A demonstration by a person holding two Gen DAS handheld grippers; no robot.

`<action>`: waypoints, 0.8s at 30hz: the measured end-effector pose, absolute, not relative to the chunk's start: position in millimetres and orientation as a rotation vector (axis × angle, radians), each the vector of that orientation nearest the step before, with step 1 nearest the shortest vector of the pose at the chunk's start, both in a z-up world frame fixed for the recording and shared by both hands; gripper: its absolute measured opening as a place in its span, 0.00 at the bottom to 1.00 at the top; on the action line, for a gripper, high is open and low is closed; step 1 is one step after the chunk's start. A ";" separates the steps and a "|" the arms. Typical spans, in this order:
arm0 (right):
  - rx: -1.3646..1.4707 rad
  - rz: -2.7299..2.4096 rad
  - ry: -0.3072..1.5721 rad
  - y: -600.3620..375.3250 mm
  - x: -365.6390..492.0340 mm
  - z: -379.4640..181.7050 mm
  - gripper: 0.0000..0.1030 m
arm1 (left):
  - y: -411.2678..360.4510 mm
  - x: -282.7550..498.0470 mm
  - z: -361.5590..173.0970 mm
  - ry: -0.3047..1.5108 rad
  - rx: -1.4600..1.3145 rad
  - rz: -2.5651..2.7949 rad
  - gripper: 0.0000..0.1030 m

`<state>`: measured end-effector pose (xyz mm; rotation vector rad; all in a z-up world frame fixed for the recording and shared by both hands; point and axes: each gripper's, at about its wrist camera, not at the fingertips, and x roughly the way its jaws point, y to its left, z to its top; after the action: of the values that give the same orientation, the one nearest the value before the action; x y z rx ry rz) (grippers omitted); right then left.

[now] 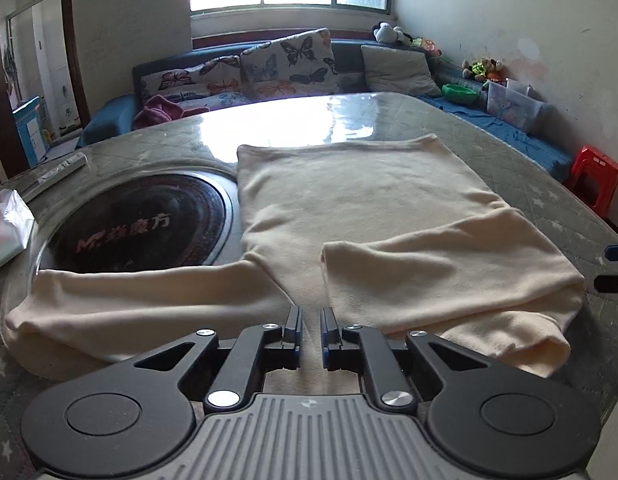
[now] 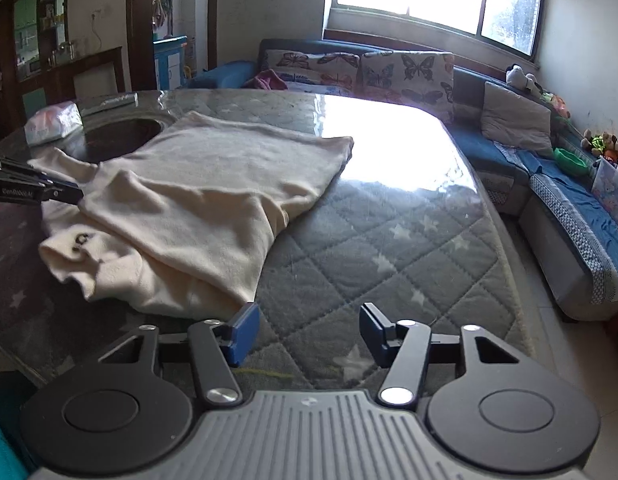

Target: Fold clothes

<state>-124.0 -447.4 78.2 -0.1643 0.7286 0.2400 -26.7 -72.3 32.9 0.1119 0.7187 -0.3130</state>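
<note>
A cream long-sleeved top [image 1: 349, 208] lies flat on the table, hem toward the window. One sleeve is folded over the body on the right [image 1: 441, 272]; the other sleeve [image 1: 141, 296] stretches left past the dark round inset. My left gripper [image 1: 311, 328] hovers at the garment's near edge, jaws almost closed with a narrow gap, nothing visibly between them. In the right wrist view the top [image 2: 213, 184] lies left of centre. My right gripper [image 2: 309, 332] is open and empty over the quilted cover, just right of the garment's near corner. The left gripper [image 2: 41, 192] shows at the left edge.
A table [image 2: 389, 240] with a glossy quilted star cover holds a dark round inset [image 1: 141, 224], a tissue pack [image 1: 5, 232] and a flat strip [image 1: 61, 172] at far left. A sofa with butterfly cushions [image 1: 285, 64] stands behind. A red stool [image 1: 597, 176] stands at right.
</note>
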 end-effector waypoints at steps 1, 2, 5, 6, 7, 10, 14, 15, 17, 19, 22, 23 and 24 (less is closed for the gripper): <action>-0.166 0.245 0.711 -445.8 -120.8 82.6 0.48 | -72.8 -26.3 36.3 0.707 0.103 -0.321 0.10; -0.164 0.252 0.693 -443.3 -116.3 86.5 0.45 | -73.9 -25.6 39.8 0.696 0.094 -0.331 0.10; -0.129 0.301 0.661 -431.5 -95.7 91.9 0.29 | -84.8 -22.4 41.8 0.683 0.082 -0.371 0.10; -0.120 0.318 0.655 -427.6 -90.0 91.8 0.23 | -89.4 -21.7 40.9 0.683 0.083 -0.385 0.10; -0.120 0.332 0.651 -422.8 -84.3 90.7 0.22 | -94.0 -21.1 39.9 0.683 0.083 -0.400 0.10; -0.129 0.382 0.651 -403.3 -61.0 82.3 0.19 | -101.3 -17.7 31.7 0.701 0.087 -0.418 0.10; -0.126 0.380 0.696 -395.8 -40.2 62.6 0.15 | -98.9 -14.3 20.3 0.728 0.072 -0.422 0.10; -0.119 0.374 0.705 -397.2 -38.0 57.4 0.13 | -97.1 -13.6 17.4 0.735 0.066 -0.421 0.10; -0.117 0.373 0.702 -397.3 -38.6 57.2 0.12 | -92.2 -15.4 19.2 0.736 0.054 -0.417 0.10; -0.121 0.375 0.691 -396.5 -41.3 61.0 0.13 | -83.6 -17.4 22.7 0.728 0.035 -0.390 0.12; -0.132 0.393 0.680 -393.4 -44.5 63.7 0.14 | -70.1 -20.5 28.2 0.716 0.006 -0.346 0.16; -0.142 0.391 0.688 -391.9 -43.6 61.2 0.16 | -63.3 -21.8 29.0 0.713 -0.004 -0.316 0.19; -0.151 0.390 0.696 -390.4 -42.8 58.8 0.17 | -56.0 -23.1 29.6 0.710 -0.013 -0.282 0.26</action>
<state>-42.8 -390.4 58.8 -0.1510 0.6961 0.3896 -23.1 -56.0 29.6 -0.0135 0.7100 -0.2818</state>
